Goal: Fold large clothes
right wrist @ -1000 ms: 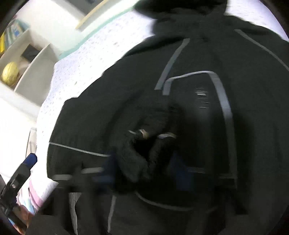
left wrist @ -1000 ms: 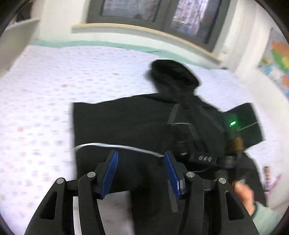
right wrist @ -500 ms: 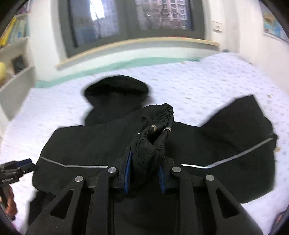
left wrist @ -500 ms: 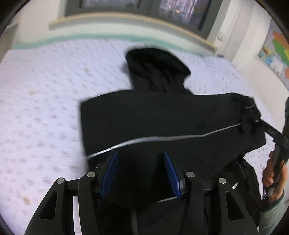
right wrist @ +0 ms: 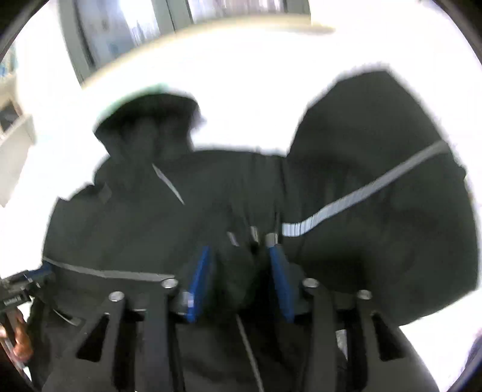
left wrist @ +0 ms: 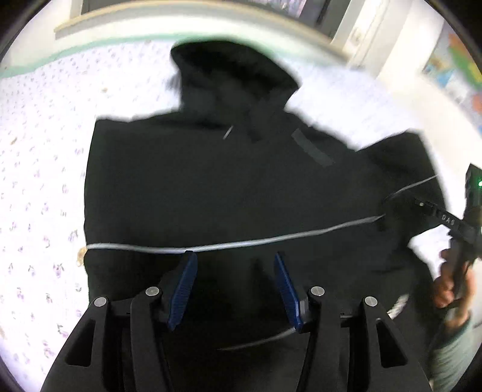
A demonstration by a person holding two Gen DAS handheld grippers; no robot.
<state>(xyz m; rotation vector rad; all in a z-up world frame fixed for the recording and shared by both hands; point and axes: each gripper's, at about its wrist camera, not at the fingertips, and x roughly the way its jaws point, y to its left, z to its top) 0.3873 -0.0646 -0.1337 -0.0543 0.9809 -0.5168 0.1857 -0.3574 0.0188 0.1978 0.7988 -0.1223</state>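
Observation:
A large black hooded jacket [left wrist: 211, 181] with a grey reflective stripe lies on the bed, hood [left wrist: 229, 75] toward the window. My left gripper [left wrist: 233, 262] is open and empty, just above the jacket's near part. My right gripper [right wrist: 239, 256] has its blue pads on either side of a bunched sleeve cuff [right wrist: 241, 265]; it looks shut on it. The sleeve [right wrist: 376, 196] spreads out to the right. The right gripper also shows in the left wrist view [left wrist: 433, 211] at the jacket's right edge.
The bed sheet [left wrist: 39, 181] is white with small purple flowers. A window sill [left wrist: 180, 15] and wall run behind the bed. A shelf [right wrist: 12, 144] stands at the left. A map poster [left wrist: 455, 75] hangs on the right wall.
The right gripper has carried the cuff out to the right and lower, spreading the sleeve. The left gripper has moved closer over the jacket, still open. Both views are blurred with motion.

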